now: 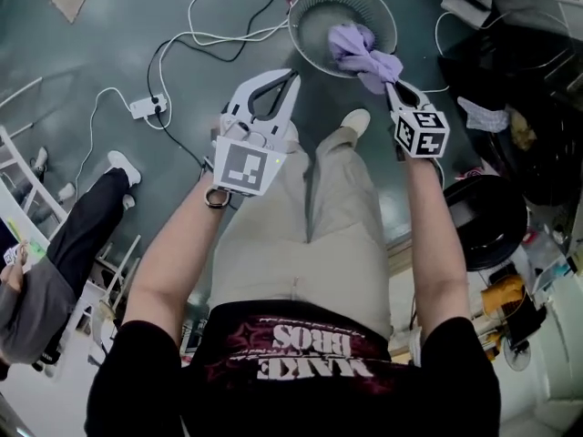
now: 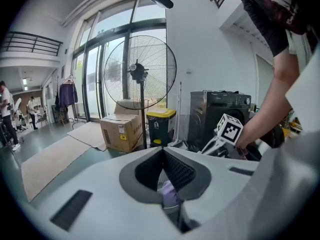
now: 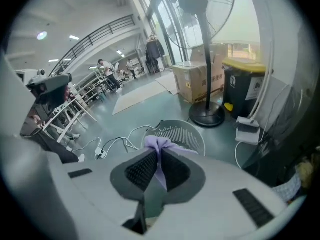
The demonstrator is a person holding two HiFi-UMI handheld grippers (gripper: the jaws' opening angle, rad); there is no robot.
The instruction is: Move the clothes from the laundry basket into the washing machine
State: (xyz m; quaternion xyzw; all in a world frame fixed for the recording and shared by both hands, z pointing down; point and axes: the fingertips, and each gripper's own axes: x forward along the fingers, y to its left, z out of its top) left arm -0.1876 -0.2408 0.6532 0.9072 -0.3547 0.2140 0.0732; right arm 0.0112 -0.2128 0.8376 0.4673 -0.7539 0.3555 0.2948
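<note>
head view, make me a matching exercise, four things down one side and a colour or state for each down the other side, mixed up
1 purple cloth
2 laundry basket
3 left gripper
4 power strip

a white, on the floor
b shut, empty
c grey, round
d pinched in the right gripper

Pairs: 1-d, 2-c, 3-b, 4-a

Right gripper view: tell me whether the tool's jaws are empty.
No: the right tool is shut on a lilac garment that bunches between its pads.
</note>
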